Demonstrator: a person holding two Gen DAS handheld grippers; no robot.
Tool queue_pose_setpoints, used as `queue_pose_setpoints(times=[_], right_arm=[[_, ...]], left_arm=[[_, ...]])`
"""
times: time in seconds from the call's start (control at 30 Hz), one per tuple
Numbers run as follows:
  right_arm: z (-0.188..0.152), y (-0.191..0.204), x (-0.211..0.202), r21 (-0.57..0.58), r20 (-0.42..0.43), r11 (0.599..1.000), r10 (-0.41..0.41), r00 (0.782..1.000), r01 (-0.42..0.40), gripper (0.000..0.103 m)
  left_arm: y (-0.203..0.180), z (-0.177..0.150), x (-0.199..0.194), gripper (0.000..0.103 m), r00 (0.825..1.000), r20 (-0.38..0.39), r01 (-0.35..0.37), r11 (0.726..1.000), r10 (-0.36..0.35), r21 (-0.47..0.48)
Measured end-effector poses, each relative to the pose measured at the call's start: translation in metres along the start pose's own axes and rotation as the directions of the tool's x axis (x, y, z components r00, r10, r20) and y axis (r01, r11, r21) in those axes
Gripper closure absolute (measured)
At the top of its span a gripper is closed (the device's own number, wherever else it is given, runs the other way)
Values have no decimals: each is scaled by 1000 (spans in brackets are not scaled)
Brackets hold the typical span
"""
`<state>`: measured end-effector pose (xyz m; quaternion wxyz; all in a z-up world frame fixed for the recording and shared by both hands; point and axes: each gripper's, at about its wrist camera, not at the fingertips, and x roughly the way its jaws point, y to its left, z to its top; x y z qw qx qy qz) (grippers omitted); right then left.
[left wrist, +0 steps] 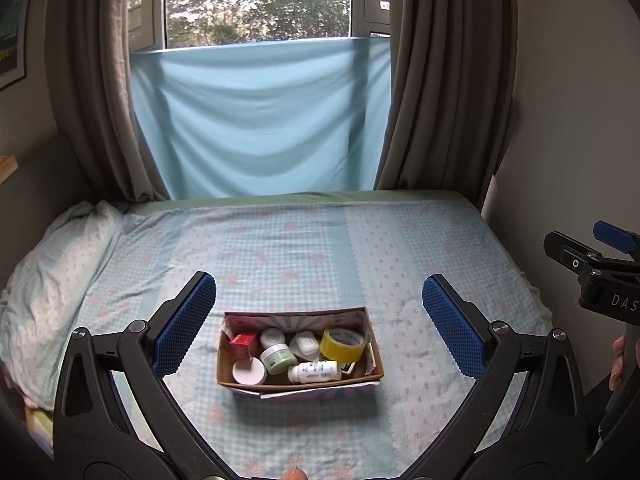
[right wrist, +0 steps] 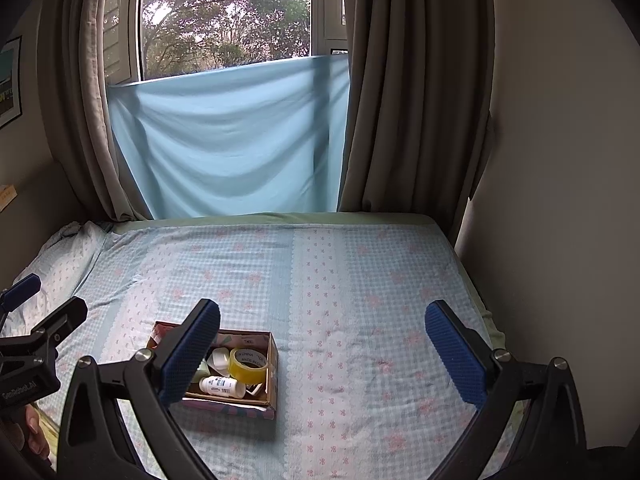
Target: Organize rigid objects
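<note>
Apparently near completion — cardboard box [left wrist: 300, 350] sat on bed [left wrist: 360, 240], holding yellow tape roll [left wrist: 342, 345], white bottle [left wrist: 316, 371], jars, red carton [left wrist: 244, 345]. Left gripper [left wrist: 318, 324] and right gripper [right wrist: 324, 354] both spread wide, empty. No loose items visible — little apparently remained.

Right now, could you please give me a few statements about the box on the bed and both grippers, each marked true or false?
1. The open cardboard box sits on the checked blue bedsheet. True.
2. The yellow roll of tape lies outside the box. False: it is inside, at the right end.
3. The white plastic bottle lies on its side. True.
4. The left gripper is shut on the small red carton. False: it is open, holding nothing.
5. The right gripper is open. True.
</note>
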<state>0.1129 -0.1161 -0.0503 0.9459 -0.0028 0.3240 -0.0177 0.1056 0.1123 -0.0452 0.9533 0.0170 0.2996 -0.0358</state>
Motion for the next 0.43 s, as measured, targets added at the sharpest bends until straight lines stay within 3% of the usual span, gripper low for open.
queue_pose_setpoints(times=[0.13,0.43], right_arm=[[1,1,-1,-3,5,1000,-2,1000,2,1],[2,3,-2,-2,9,1000,-7,1000,7,1]], left_arm=[[5,0,0,0,1000,11,-25,999,25,-21],[12,-2,2,0,1000,26,1,999,0,-47]])
